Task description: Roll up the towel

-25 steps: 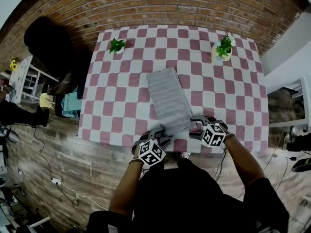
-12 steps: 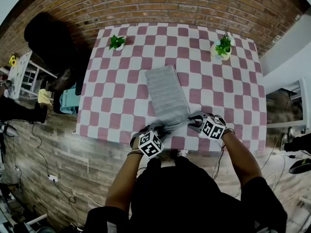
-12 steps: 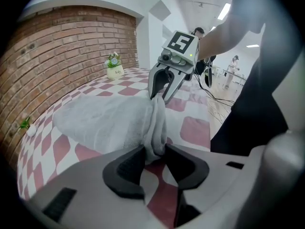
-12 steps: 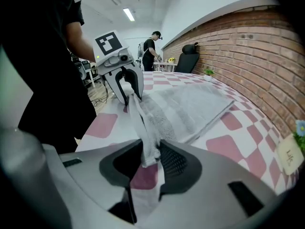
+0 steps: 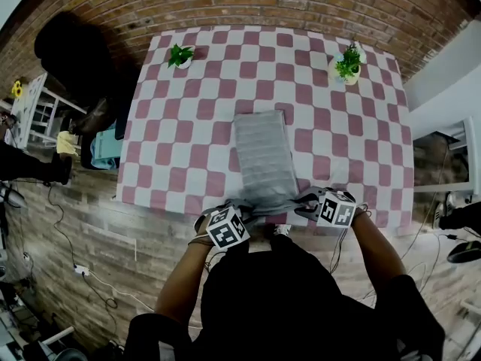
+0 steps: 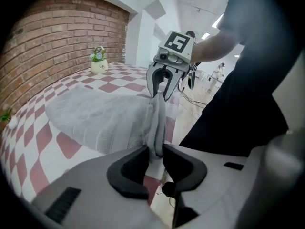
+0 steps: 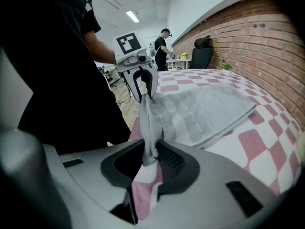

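A grey towel (image 5: 263, 160) lies folded lengthwise on the pink-and-white checked table (image 5: 180, 138), its near end at the table's front edge. My left gripper (image 5: 242, 214) is shut on the towel's near left corner (image 6: 156, 128); its jaws have just been closing on the cloth. My right gripper (image 5: 304, 204) is shut on the near right corner (image 7: 148, 132), its jaws also just closing. The near edge is lifted and stretched between the two grippers. Each gripper view shows the other gripper (image 6: 164, 82) (image 7: 141, 82) pinching its corner.
Two small potted plants (image 5: 180, 54) (image 5: 347, 65) stand at the table's far corners. A brick wall (image 5: 248, 6) rises behind it. A dark chair (image 5: 75, 59) and a shelf with items stand to the left. Cables run over the wooden floor (image 5: 68, 232).
Both grippers closed on the towel's near corners and drew it toward me; the towel slid nearer and now lies straighter along the table, its near edge raised.
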